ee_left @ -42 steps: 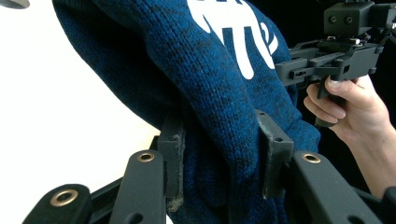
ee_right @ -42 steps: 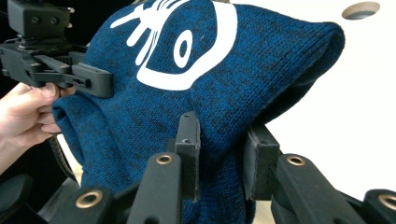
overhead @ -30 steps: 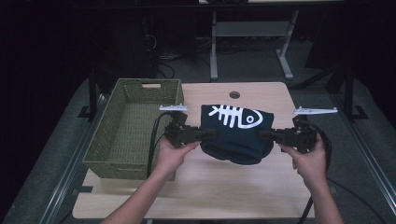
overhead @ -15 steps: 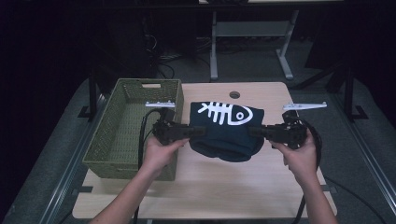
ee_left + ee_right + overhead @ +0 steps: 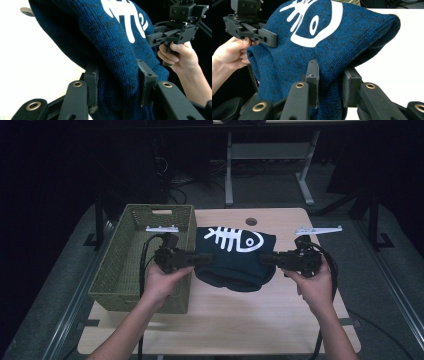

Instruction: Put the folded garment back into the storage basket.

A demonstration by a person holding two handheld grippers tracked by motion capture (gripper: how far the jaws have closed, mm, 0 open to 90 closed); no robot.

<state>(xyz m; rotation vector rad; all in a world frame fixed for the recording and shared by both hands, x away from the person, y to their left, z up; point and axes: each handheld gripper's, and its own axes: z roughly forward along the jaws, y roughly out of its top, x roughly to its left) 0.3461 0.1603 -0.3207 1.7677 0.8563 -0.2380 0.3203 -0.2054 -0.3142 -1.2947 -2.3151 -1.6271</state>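
Note:
A folded dark blue knit sweater [image 5: 235,257] with a white fish-skeleton print hangs above the wooden table [image 5: 230,320], held at both sides. My left gripper [image 5: 206,259] is shut on its left edge, next to the basket's right wall. My right gripper [image 5: 266,258] is shut on its right edge. In the left gripper view the blue sweater [image 5: 112,50] is bunched between the jaws of the left gripper [image 5: 117,82], with the other hand behind it. In the right gripper view the right gripper [image 5: 330,82] pinches the sweater [image 5: 332,42] fold the same way.
An olive woven basket [image 5: 120,265] stands at the table's left side, its inside bare. A round cable hole [image 5: 251,221] sits near the table's far edge. Bare wood lies in front of the sweater. A metal desk frame [image 5: 265,160] stands on the floor beyond.
Both grippers have carried the sweater leftward and a little toward the far side. The left hand now sits over the basket's right wall.

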